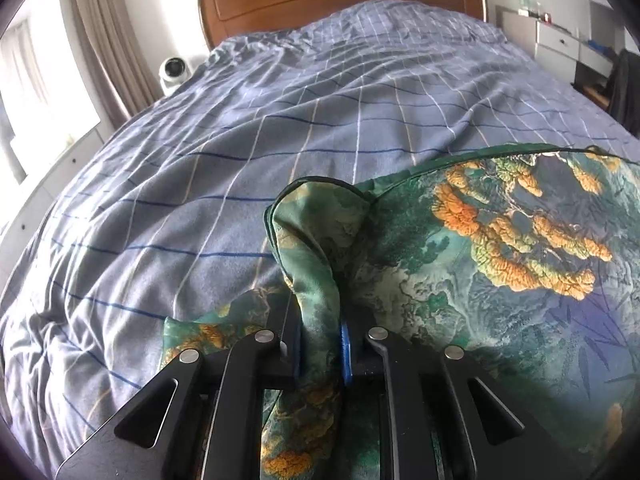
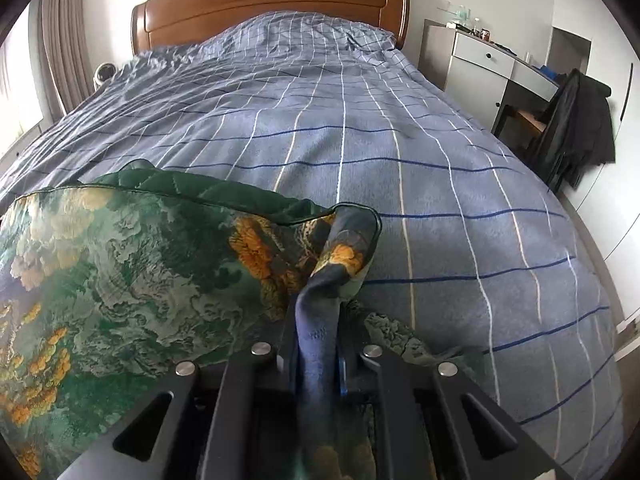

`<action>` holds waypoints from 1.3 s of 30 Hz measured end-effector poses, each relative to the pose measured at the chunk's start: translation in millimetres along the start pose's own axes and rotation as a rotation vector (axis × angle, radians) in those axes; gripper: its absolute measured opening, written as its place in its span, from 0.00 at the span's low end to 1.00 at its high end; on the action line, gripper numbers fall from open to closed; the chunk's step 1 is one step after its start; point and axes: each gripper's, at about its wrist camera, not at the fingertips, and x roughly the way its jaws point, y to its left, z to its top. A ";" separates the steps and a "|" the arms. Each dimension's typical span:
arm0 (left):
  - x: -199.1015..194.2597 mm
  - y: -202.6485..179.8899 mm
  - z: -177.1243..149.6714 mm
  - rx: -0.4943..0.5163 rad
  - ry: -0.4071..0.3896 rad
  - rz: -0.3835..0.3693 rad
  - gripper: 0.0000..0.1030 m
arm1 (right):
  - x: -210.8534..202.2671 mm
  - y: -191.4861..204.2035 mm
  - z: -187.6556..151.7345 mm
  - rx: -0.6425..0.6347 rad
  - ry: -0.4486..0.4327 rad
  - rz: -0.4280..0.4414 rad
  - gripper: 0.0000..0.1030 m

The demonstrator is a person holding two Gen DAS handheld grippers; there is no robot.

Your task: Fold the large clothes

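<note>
Pinching a corner each, the left gripper (image 1: 320, 344) and right gripper (image 2: 316, 352), jaws nearly closed on bunched cloth, hold one green silky garment printed with orange foliage (image 1: 500, 264) over the near edge of the blue checked bedspread (image 1: 240, 140). Lowering both corners together, level and taut, should keep the fold square; two grippers, one garment, one bed.

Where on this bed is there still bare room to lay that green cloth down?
The checked blue duvet lies bare from the green printed cloth up to the wooden headboard, and also to its right side. The near end is crowded: the cloth covers it, pinched by both grippers.
</note>
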 end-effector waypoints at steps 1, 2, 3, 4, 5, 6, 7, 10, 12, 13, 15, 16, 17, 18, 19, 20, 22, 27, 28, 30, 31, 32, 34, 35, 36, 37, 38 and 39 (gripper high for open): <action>-0.1 0.0 -0.1 -0.001 0.000 0.000 0.13 | 1.4 0.2 -0.1 0.005 -0.001 0.005 0.14; -0.3 -1.3 -0.4 -0.003 0.000 -0.001 0.13 | 4.0 1.0 0.7 0.012 -0.001 0.010 0.14; -0.5 -1.2 -0.3 -0.005 0.000 -0.003 0.13 | 4.3 0.7 0.7 0.014 0.001 0.012 0.15; -1.2 -1.0 0.4 -0.006 0.000 -0.004 0.13 | 5.3 1.3 1.8 0.013 0.003 0.011 0.16; -2.1 -0.9 0.5 -0.006 0.000 -0.004 0.14 | 5.1 1.9 2.3 0.011 0.003 0.009 0.16; -3.4 -0.2 0.1 -0.008 -0.002 0.001 0.17 | 4.4 2.4 2.2 0.010 0.003 0.007 0.16; -5.4 0.9 -0.5 -0.012 -0.005 0.009 0.21 | 3.3 2.9 2.3 0.008 0.001 0.004 0.16; -11.7 4.0 0.9 -0.027 -0.012 0.061 0.46 | 3.8 -0.9 4.6 0.025 0.007 0.019 0.20; -16.3 9.5 5.2 -0.041 0.007 0.089 0.65 | 2.1 -9.7 7.0 0.059 0.028 0.049 0.22; -19.9 14.1 8.2 -0.051 0.016 0.088 0.78 | 1.1 -15.0 9.2 0.080 0.041 0.064 0.27; -33.0 24.5 12.6 -0.067 0.013 0.067 0.90 | -7.1 -27.5 15.1 0.132 0.054 0.068 0.47; -42.3 28.4 13.3 -0.073 -0.001 0.052 0.92 | -18.5 -35.2 18.8 0.160 0.040 0.057 0.54; -50.8 31.3 13.4 -0.077 -0.013 0.041 0.93 | -28.9 -38.2 20.9 0.170 0.018 0.053 0.55; -60.4 33.3 12.4 -0.080 -0.023 0.031 0.95 | -39.3 -40.0 23.0 0.169 -0.005 0.047 0.55; -69.4 34.1 9.9 -0.079 -0.031 0.020 0.96 | -58.3 -40.0 26.0 0.148 -0.044 0.035 0.55; -75.6 33.6 7.7 -0.075 -0.037 0.011 0.96 | -71.6 -37.6 26.8 0.125 -0.068 0.035 0.56; -94.6 30.1 -4.3 -0.051 -0.052 -0.026 0.97 | -100.4 -28.2 25.1 0.072 -0.105 0.061 0.56; -120.1 21.6 -36.9 -0.011 -0.060 -0.090 0.97 | -163.7 9.3 -16.9 -0.049 -0.126 0.210 0.60; -119.3 21.1 -42.7 -0.016 -0.050 -0.100 0.97 | -169.3 15.4 -30.0 -0.063 -0.117 0.230 0.60; -110.7 19.5 -50.5 -0.018 -0.019 -0.099 0.97 | -167.3 22.1 -53.6 -0.075 -0.079 0.245 0.60; -105.7 19.8 -52.6 -0.025 -0.006 -0.095 0.97 | -161.1 23.0 -65.8 -0.079 -0.052 0.226 0.60; -101.4 20.5 -54.0 -0.031 0.001 -0.097 0.98 | -154.0 21.9 -74.8 -0.078 -0.030 0.201 0.60; -94.6 23.8 -54.9 -0.054 0.017 -0.115 1.00 | -139.3 14.0 -90.6 -0.034 -0.003 0.172 0.60; -92.3 25.3 -55.9 -0.071 0.027 -0.132 1.00 | -137.5 10.3 -93.4 -0.015 -0.006 0.173 0.60; -91.5 26.3 -57.4 -0.087 0.037 -0.144 1.00 | -136.4 6.8 -95.0 0.005 -0.013 0.171 0.60; -89.8 28.6 -58.1 -0.103 0.050 -0.155 1.00 | -137.6 5.1 -95.1 0.019 -0.019 0.164 0.60; -90.8 29.3 -59.5 -0.100 0.052 -0.157 1.00 | -138.8 4.8 -93.7 0.026 -0.019 0.159 0.60; -93.0 28.7 -59.4 -0.082 0.055 -0.154 1.00 | -138.8 5.1 -91.5 0.026 -0.017 0.153 0.60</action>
